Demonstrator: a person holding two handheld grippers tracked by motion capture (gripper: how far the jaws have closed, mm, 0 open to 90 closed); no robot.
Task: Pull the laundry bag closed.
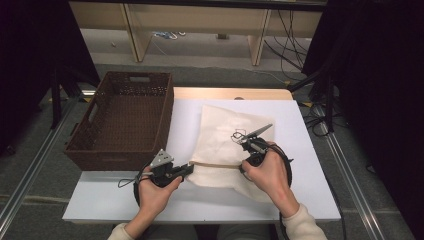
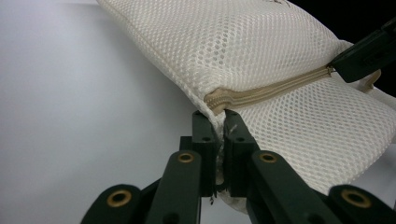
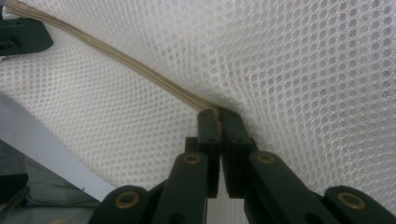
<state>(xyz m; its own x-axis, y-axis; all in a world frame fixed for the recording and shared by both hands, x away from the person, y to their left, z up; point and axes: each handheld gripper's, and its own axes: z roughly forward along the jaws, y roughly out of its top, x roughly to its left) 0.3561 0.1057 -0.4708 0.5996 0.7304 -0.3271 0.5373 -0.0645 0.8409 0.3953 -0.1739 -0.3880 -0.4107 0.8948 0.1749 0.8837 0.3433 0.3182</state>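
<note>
A white rectangular tabletop (image 1: 115,200) carries a dark brown woven wicker basket (image 1: 122,120) at its left edge and, just beside it toward the middle, a cream-white mesh fabric bag (image 1: 220,135) lying flat, its beige zipper (image 2: 275,89) running across the near part. The left tongs (image 2: 219,128) are clamped together on the mesh at the zipper's left end, while the right tongs (image 3: 218,114) are pinched shut on the zipper's other end. Both hands, left (image 1: 155,192) and right (image 1: 270,177), rest near the tabletop's front edge.
</note>
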